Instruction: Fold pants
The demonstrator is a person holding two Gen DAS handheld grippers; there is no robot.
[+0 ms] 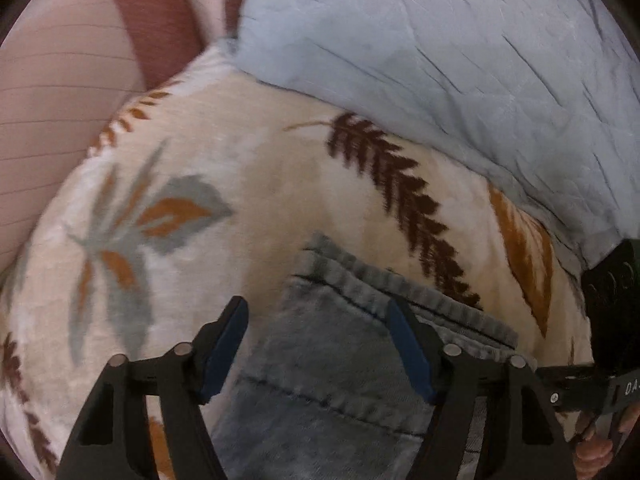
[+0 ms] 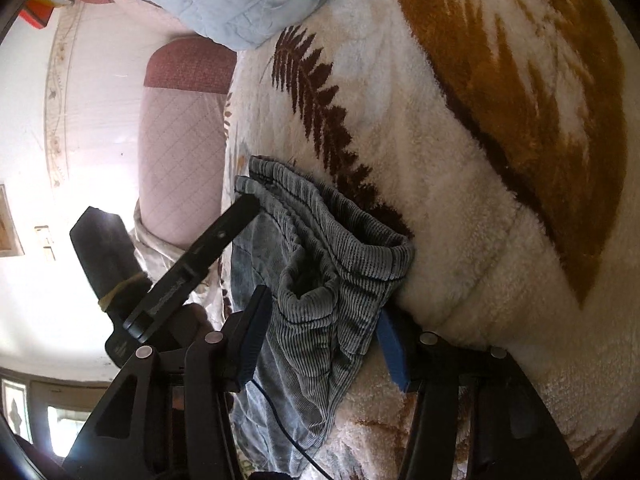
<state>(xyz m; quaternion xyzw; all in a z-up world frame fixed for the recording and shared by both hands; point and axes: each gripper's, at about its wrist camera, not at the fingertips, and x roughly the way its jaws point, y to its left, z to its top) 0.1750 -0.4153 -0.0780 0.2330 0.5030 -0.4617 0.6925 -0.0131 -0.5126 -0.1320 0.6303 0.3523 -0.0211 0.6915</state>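
Note:
Grey-blue corduroy pants (image 1: 332,360) lie on a cream blanket with leaf prints (image 1: 240,168). In the left wrist view my left gripper (image 1: 318,316) is open just above the pants near their ribbed waistband (image 1: 376,280), one finger on each side of the fabric. In the right wrist view my right gripper (image 2: 324,312) is open with a bunched fold of the pants (image 2: 320,280) between its blue pads (image 2: 390,340); the jaws do not look closed on it. The left gripper shows there at the left (image 2: 208,248).
A light blue quilted cover (image 1: 460,48) lies at the far side of the blanket. A pink padded headboard with a maroon top (image 2: 180,120) stands beyond the bed edge. The right gripper's body shows at the left wrist view's right edge (image 1: 608,292).

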